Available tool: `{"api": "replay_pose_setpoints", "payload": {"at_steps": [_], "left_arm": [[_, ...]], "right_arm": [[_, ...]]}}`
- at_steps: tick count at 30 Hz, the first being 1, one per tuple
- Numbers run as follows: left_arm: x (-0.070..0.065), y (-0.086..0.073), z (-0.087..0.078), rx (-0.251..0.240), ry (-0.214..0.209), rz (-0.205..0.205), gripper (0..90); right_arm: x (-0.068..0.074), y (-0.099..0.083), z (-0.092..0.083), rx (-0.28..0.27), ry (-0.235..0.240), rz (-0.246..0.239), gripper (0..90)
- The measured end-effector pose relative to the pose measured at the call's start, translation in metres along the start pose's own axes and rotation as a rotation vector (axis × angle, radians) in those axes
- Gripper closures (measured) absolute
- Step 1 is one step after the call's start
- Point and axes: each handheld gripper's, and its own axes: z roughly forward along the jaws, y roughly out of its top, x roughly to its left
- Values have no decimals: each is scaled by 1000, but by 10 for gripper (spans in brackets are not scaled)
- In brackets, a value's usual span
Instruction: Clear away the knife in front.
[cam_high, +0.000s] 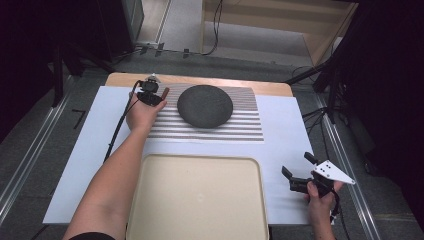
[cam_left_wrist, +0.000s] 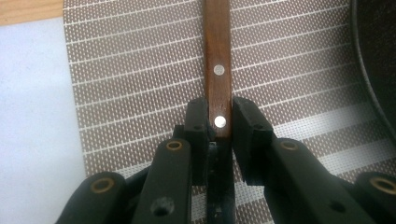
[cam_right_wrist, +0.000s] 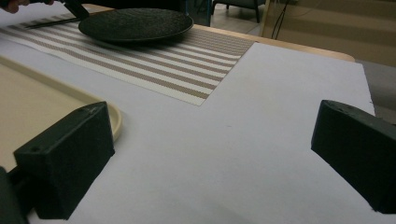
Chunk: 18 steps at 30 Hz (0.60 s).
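A brown wooden handle (cam_left_wrist: 217, 56) with two metal rivets lies on the striped placemat (cam_left_wrist: 140, 74); it looks like a piece of cutlery, its far end out of frame. My left gripper (cam_left_wrist: 219, 122) is shut on the near end of that handle. From above, the left gripper (cam_high: 150, 93) sits at the mat's back left corner, with the handle (cam_high: 164, 92) sticking out to its right. A dark round plate (cam_high: 205, 105) rests on the placemat (cam_high: 240, 131) beside it. My right gripper (cam_high: 298, 166) stands open over the white sheet at the front right, nothing between its fingers (cam_right_wrist: 70, 154).
A large beige tray (cam_high: 150, 170) lies at the table's front middle, its rim (cam_right_wrist: 114, 122) just left of the right gripper. White sheet (cam_right_wrist: 261, 107) covers the table. The plate (cam_right_wrist: 135, 24) shows far off on the striped mat (cam_right_wrist: 177, 70).
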Motion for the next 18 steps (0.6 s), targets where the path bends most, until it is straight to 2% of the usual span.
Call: {"api": "replay_pose_setpoints", "payload": {"at_steps": [5,11,14,18], "left_arm": [[4,-1,0,-5,-33,-14,759],[6,-1,0,-3,-47,-8,766],[5,-1,0,-4,-41,7,768],[7,0,0,-4,-58,-8,768]], "right_arm": [[0,0,0,2,0,4,0],[-1,0,1,4,8,2,0],[0,0,1,8,11,2,0],[-1,0,0,1,14,6,0]]}}
